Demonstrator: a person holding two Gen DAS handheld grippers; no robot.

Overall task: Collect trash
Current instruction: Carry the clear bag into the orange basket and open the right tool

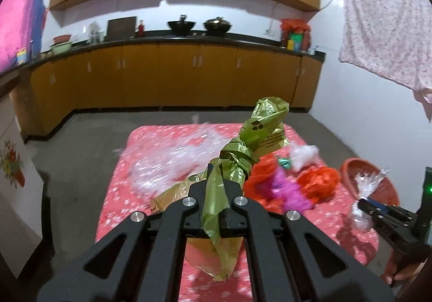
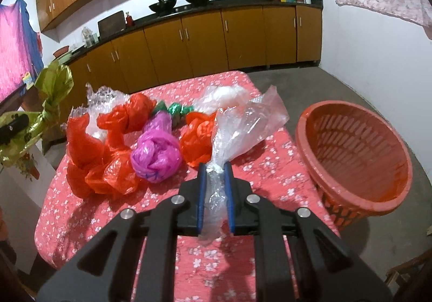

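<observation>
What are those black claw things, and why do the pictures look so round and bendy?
They are grabbers that a person holds, one in each hand. A small camera sits on each grabber and looks along its fingers, and its wide lens bends the picture. One picture comes from the left gripper, which is shut on a green bag. The other comes from the right gripper, which is shut on a clear bag. On the table, with its pink flowered cloth, lie crumpled orange bags, a pink bag and more clear plastic. An orange basket waits beside the table.
</observation>
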